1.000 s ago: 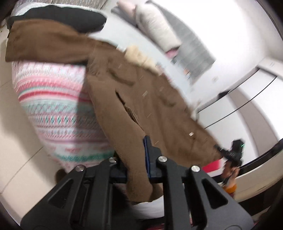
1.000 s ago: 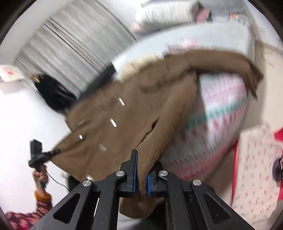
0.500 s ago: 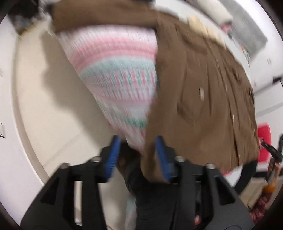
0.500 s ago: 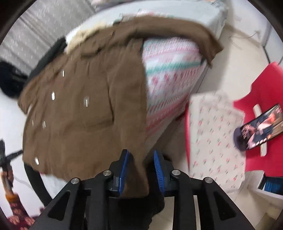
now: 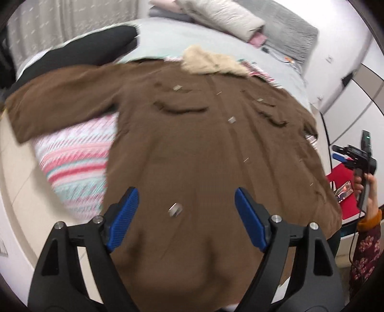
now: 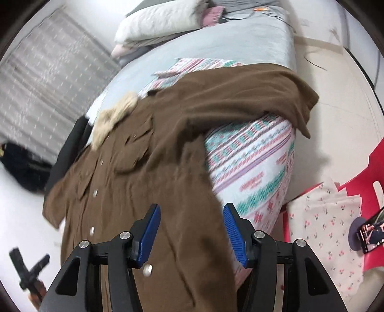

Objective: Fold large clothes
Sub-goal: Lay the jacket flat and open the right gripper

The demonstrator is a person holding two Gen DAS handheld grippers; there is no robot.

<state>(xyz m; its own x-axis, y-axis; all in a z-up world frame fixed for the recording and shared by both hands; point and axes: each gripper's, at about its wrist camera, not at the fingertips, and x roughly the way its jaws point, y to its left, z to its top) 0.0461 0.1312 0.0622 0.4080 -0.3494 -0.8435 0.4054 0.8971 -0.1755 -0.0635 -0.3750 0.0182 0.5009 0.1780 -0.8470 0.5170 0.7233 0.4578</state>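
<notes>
A large brown coat [image 5: 196, 144] with a cream fur collar [image 5: 211, 61] lies spread front-up over the foot of a bed, its hem hanging over the edge. It also shows in the right wrist view [image 6: 148, 182], sleeve [image 6: 252, 96] stretched to the right. My left gripper [image 5: 189, 218] is open above the lower coat, holding nothing. My right gripper [image 6: 192, 230] is open over the coat's right hem edge, holding nothing. The other gripper [image 5: 357, 158] shows at the coat's right side.
The bed has a pink and teal patterned blanket [image 6: 254, 168] and grey sheet [image 6: 240, 40], pillows [image 6: 158, 21] at the head. A black garment [image 5: 84, 52] lies beyond the left sleeve. A red chair [image 6: 369, 172] with floral cloth [image 6: 324, 223] and a phone [image 6: 372, 232] stands right.
Both grippers were shut on the coat's hem corners a second ago. They have let go and opened wide, and the coat now lies flat on the bed.
</notes>
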